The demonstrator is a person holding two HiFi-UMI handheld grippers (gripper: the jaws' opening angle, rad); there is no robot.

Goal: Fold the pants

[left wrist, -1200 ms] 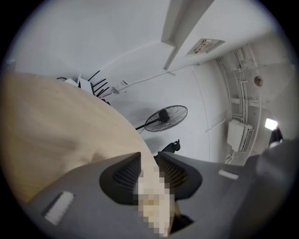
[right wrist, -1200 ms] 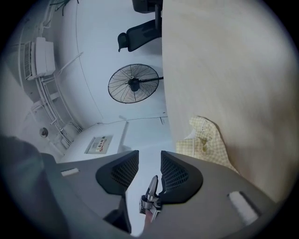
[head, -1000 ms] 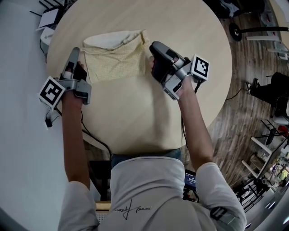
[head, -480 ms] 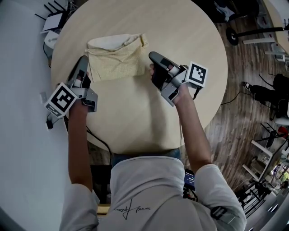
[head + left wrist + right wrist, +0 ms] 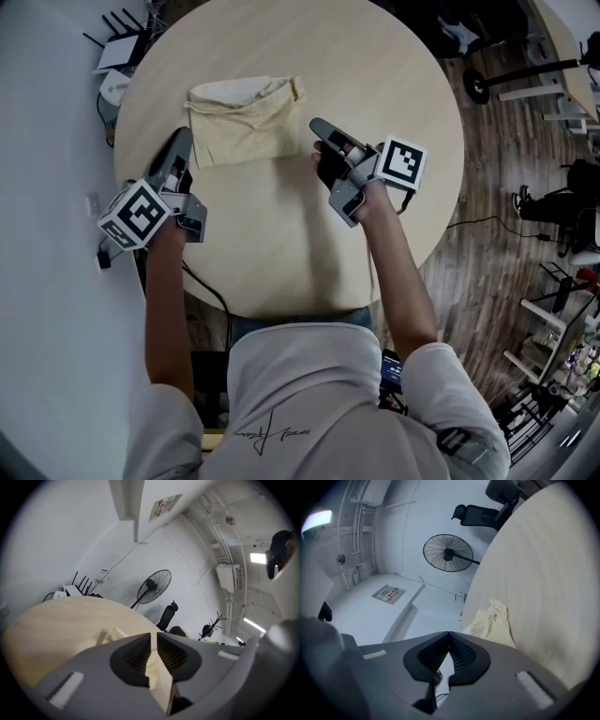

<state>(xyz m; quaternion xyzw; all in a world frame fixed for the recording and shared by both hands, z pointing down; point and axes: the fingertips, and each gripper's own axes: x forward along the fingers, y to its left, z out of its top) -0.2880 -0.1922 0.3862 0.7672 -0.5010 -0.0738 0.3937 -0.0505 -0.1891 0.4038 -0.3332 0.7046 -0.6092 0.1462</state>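
The pale yellow pants (image 5: pixel 246 122) lie folded into a small rectangle on the round wooden table (image 5: pixel 281 234). My left gripper (image 5: pixel 181 141) hovers just off their left edge. Its jaws have just been closing; a narrow gap remains and nothing is between them. My right gripper (image 5: pixel 319 127) hangs just off the right edge, shut on nothing. The left gripper view looks over the jaws (image 5: pixel 153 639) at the pants (image 5: pixel 112 634) lying ahead. In the right gripper view the pants (image 5: pixel 494 623) lie beyond the closed jaws (image 5: pixel 449 637).
A router with antennas (image 5: pixel 117 56) and a white device (image 5: pixel 114 89) sit at the table's far left edge. A standing fan (image 5: pixel 152 585) and an office chair (image 5: pixel 168 613) stand beyond the table. The wooden floor at right holds a wheel (image 5: pixel 476 86) and cables.
Both grippers have lifted, rolled, and drawn back a little from the pants' side edges. The right jaws have shut. The pants have stayed flat on the table.
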